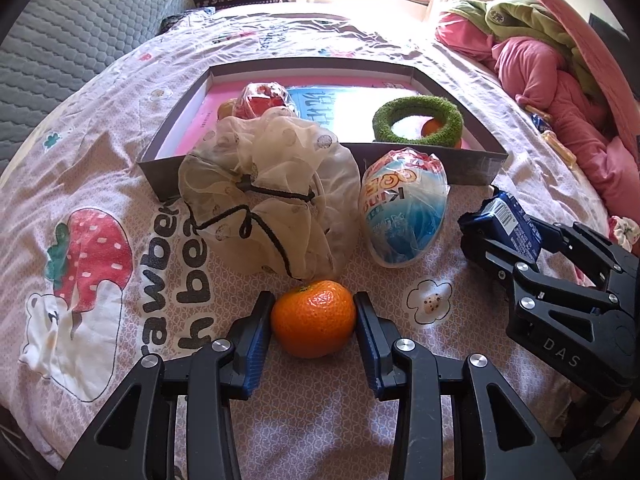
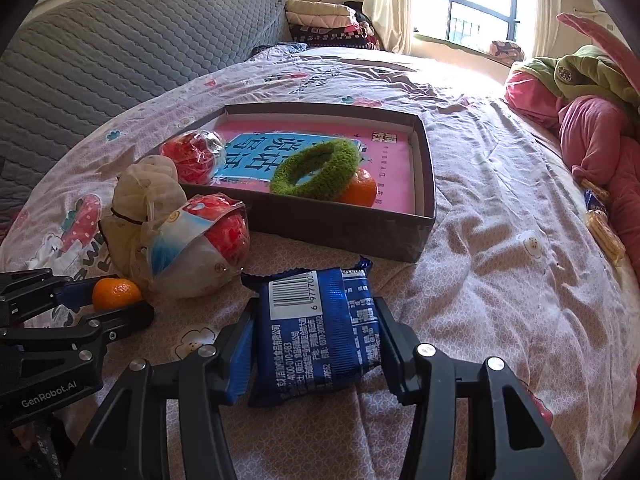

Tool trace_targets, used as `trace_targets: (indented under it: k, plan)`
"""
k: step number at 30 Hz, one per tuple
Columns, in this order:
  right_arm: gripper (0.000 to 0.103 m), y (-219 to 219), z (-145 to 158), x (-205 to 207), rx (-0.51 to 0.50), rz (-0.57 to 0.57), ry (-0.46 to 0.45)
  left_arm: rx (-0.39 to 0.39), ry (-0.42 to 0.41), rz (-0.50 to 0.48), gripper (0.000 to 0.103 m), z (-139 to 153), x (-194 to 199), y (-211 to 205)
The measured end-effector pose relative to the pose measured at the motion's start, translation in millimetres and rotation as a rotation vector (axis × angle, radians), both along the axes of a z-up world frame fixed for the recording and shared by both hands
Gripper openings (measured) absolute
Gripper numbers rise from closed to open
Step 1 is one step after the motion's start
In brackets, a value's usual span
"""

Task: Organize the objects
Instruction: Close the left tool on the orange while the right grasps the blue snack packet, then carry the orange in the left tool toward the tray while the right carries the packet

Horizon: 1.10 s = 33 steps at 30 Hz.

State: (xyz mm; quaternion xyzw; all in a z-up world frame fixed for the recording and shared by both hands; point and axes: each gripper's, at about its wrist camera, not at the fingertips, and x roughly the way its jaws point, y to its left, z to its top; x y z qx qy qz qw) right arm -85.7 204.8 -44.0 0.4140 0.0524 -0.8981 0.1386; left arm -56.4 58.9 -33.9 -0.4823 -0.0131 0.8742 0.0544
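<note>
Left gripper (image 1: 314, 322) clamps tangerine (image 1: 313, 318); right gripper (image 2: 316, 344) clamps blue packet (image 2: 316, 332).

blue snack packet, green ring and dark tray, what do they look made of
Blue snack packet: glossy plastic film, judging by its crinkles, sheen and crimped end. Fuzzy green ring: looks like plush or chenille fabric, with a matte, tufted surface. Shallow dark grey tray: probably cardboard, with thin flat walls, a pale inside and a matte outside.
</note>
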Motion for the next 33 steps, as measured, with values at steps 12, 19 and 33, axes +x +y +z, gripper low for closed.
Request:
trace_targets:
  k: [12, 19, 33]
  plan:
    - [0.053, -1.8, 28.9, 23.7, -0.049, 0.003, 0.096, 0.001, 0.082, 0.014, 0.041, 28.9, 12.1, -5.8]
    - [0.053, -8.3, 48.0, 37.7, -0.038, 0.002, 0.193, -0.005, 0.144, 0.031, 0.041, 46.4, 17.0, -13.1]
    - [0.053, -10.2, 66.8, 45.8, -0.08, 0.006, 0.24, -0.023, 0.211, 0.029, 0.041, 68.2, 19.7, -16.2]
